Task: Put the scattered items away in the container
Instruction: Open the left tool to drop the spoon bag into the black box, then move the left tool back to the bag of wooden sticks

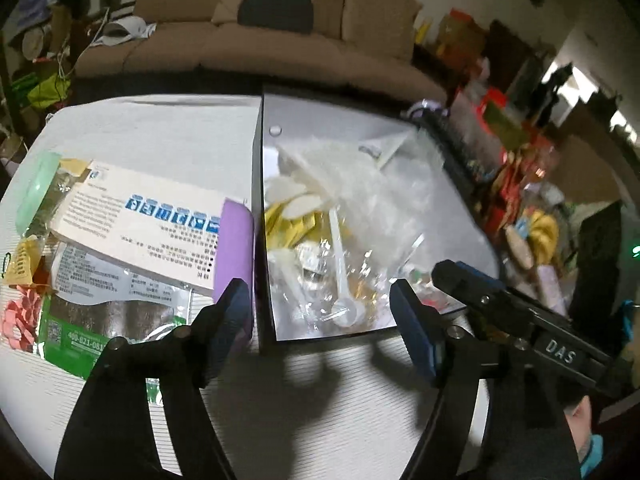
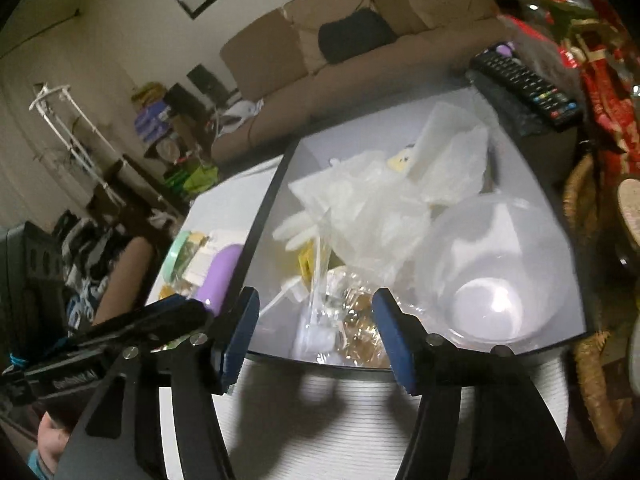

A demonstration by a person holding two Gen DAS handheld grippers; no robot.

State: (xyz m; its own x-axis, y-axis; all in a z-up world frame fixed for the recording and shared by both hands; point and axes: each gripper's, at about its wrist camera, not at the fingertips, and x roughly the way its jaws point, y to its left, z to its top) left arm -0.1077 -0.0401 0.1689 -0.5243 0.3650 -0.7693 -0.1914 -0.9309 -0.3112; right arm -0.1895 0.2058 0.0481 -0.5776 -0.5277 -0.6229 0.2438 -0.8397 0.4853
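Two tools hang over the near edge of the container (image 1: 267, 240), a shallow grey box with dark walls on the white tabletop (image 1: 168, 132); left tool (image 1: 320, 300) and right tool (image 2: 316, 312) both stand wide with nothing between the pads, so both read as empty. Box already holds crumpled clear plastic bags (image 1: 372, 184), a white plastic spoon (image 1: 344, 280), yellow packets (image 1: 284, 220) and, at the right side in the right wrist view, a clear plastic bowl (image 2: 496, 272). Scattered items left outside, all left of the box: purple case (image 1: 234, 252) touching the box's left wall, white leaflet booklet (image 1: 140, 224) beside it, green-and-silver foil pouch (image 1: 100, 312) nearer, a mint-green piece (image 1: 36, 188) and small yellow and pink bits at the far-left edge. Step in hand, as I judge it: release done, go for the next piece. Best pick looks like the purple case with the left tool, closest to it; come down on its long sides, lift clear of the box wall before moving right. Flat booklet and pouch will likely need an edge pinch. Room is dim: brown sofa (image 1: 256, 40) with a dark cushion beyond the tabletop, black remote (image 2: 524, 84) past the box's far right corner, clutter and red packaging on the right.
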